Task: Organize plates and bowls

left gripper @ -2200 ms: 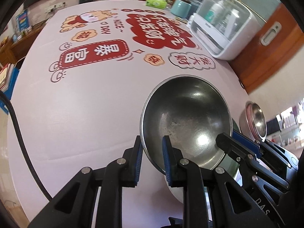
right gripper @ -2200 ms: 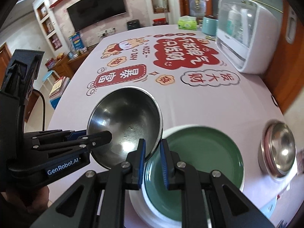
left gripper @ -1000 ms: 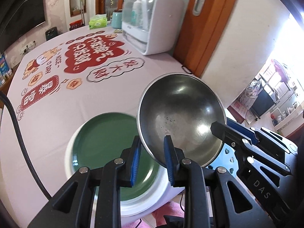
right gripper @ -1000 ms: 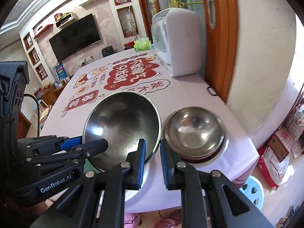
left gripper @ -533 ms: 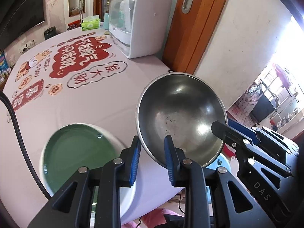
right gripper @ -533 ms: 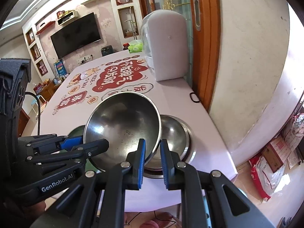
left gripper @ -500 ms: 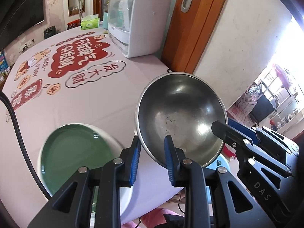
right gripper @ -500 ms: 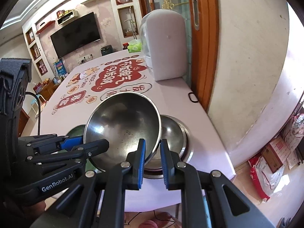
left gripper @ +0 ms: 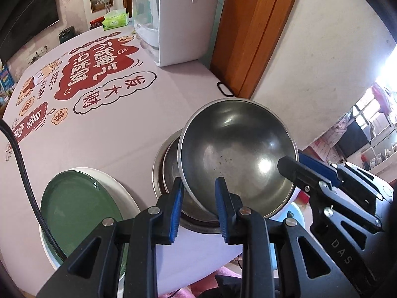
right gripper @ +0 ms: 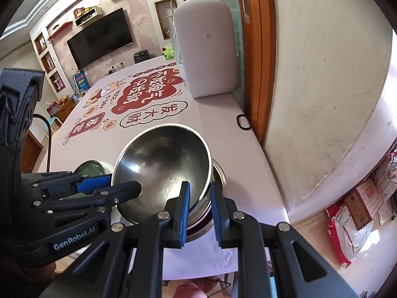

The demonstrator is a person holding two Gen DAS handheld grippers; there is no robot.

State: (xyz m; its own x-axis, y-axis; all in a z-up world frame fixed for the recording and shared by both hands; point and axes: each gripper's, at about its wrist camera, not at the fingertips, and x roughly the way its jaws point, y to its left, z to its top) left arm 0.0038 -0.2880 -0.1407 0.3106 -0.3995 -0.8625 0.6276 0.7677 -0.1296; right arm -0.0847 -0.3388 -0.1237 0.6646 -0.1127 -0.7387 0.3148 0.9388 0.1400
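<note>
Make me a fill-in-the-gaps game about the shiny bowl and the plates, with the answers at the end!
1. Both pairs of jaws grip the rim of the big ____ bowl.
2. The top plate in the stack is ____.
3. The held bowl hangs above a stack of smaller steel bowls, which sits on the ____.
4. The white appliance stands beside a ____ door.

Answers: steel; green; table; wooden

A family living-dining room. Far ahead of the fingers a TV (right gripper: 100,36) hangs on a wall among shelves (right gripper: 85,15). The table (left gripper: 119,129) wears a festive printed cloth, with tissues (left gripper: 115,20) and a wooden door (left gripper: 250,32) beyond.
</note>
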